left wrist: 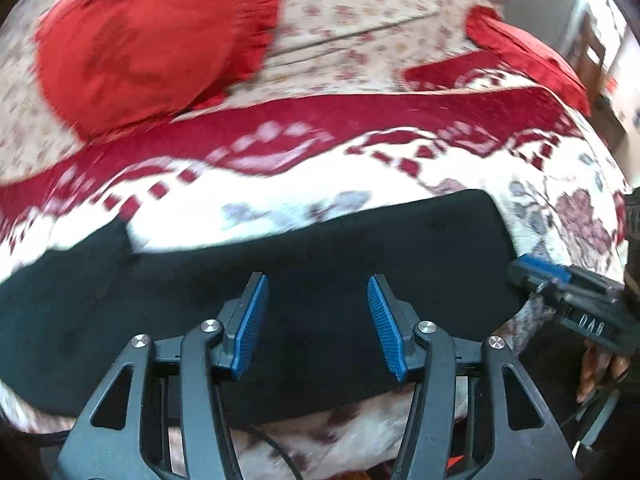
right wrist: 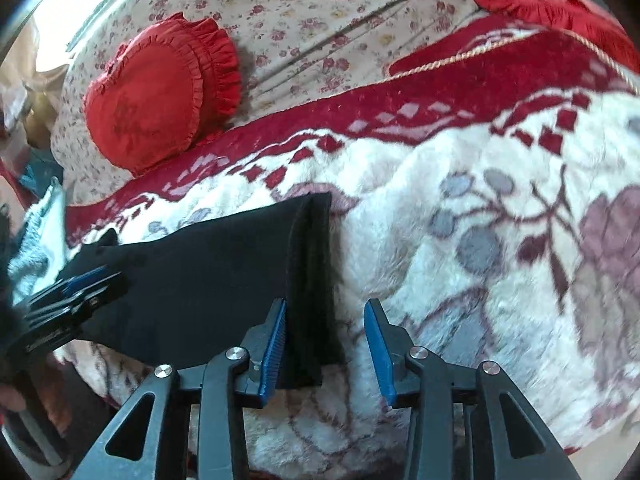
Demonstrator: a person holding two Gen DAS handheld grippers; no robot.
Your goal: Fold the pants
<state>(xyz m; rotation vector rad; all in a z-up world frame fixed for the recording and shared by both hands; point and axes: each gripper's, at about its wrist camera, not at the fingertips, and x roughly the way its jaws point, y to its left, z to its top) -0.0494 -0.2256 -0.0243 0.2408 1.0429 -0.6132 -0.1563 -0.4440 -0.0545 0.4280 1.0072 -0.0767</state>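
Blurred floral blanket (left wrist: 420, 184) under black pants (left wrist: 320, 248); left gripper (left wrist: 318, 320), right gripper (right wrist: 325, 344) both spread, empty.

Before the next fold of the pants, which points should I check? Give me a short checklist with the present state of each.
1. Left gripper released: ok, jaws apart, nothing pinched between them.
2. Right gripper released: ok, jaws apart; the pants' folded edge lies by its left pad, not clamped.
3. Pants flat on the blanket: ok, no big wrinkles visible.
4. Pants edges aligned: cannot tell, the cloth is dark and the near end is hidden.
5. Heart cushion away from the pants: ok.
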